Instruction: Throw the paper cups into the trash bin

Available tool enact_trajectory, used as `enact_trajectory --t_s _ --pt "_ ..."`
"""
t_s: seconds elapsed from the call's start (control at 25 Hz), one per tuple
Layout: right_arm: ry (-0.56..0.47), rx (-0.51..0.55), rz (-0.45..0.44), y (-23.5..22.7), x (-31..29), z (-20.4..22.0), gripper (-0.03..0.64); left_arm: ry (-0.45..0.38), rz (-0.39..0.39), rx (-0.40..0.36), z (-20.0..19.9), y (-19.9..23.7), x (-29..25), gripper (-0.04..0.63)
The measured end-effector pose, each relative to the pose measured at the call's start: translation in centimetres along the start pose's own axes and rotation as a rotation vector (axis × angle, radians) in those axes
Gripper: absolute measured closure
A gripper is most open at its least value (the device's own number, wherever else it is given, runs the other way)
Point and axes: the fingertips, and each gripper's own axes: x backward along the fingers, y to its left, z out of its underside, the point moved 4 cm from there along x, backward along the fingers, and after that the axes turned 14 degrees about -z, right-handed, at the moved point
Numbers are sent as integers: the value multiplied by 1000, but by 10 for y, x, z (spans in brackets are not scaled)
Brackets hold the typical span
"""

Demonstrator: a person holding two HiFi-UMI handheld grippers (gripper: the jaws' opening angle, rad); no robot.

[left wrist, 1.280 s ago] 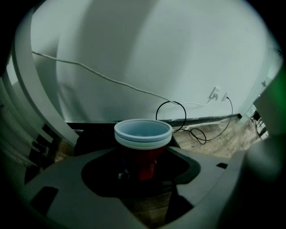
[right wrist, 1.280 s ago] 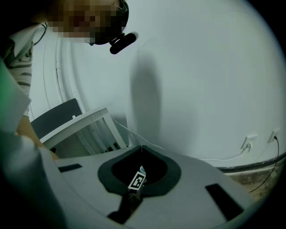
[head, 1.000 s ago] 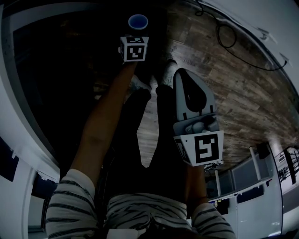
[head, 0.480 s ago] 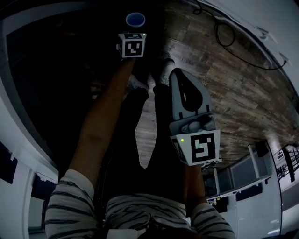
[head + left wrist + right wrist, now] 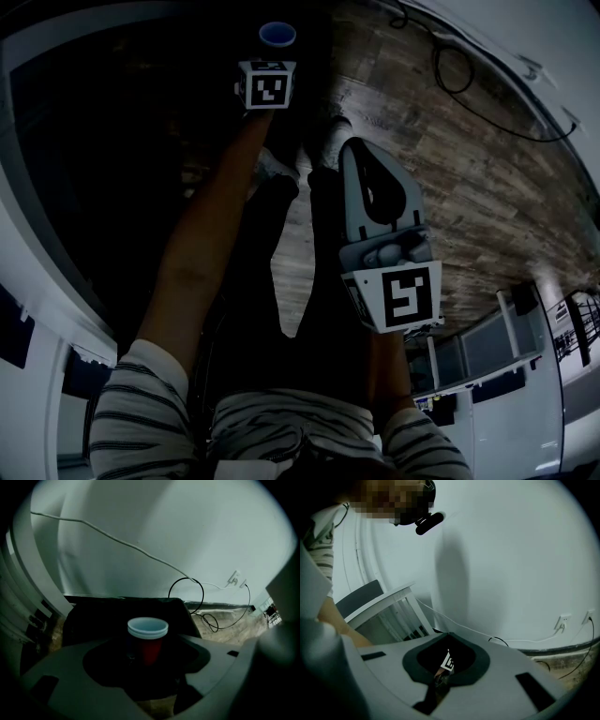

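Left gripper view: left gripper [image 5: 151,660] clamped on a red paper cup [image 5: 147,637], which stands upright.
Behind cup: dark trash bin [image 5: 117,611], white wall [image 5: 187,527] beyond.
Right gripper view: right gripper [image 5: 449,636] jaws pressed together, nothing between.
Head view: right gripper well apart from the cup, above the wooden floor [image 5: 459,178].

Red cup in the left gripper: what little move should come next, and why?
Probably carry the red cup a bit forward before letting go. The left gripper is shut on it, and what looks like the black bin lies just beyond the cup, not plainly under it.
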Motion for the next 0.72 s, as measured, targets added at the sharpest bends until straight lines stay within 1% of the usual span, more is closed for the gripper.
enact_trajectory --t_s 0.28,0.48,0.6,0.72 --pt "-1 -1 0 1 1 1 607 3 -15 15 3 2 2 295" --pt "-8 10 -6 2 3 0 607 8 -10 20 4 1 7 296" --pt "-9 22 -3 1 5 2 607 15 -7 30 3 0 11 318" --pt "-30 24 -12 3 5 -3 607 -4 -8 39 -2 2 17 348"
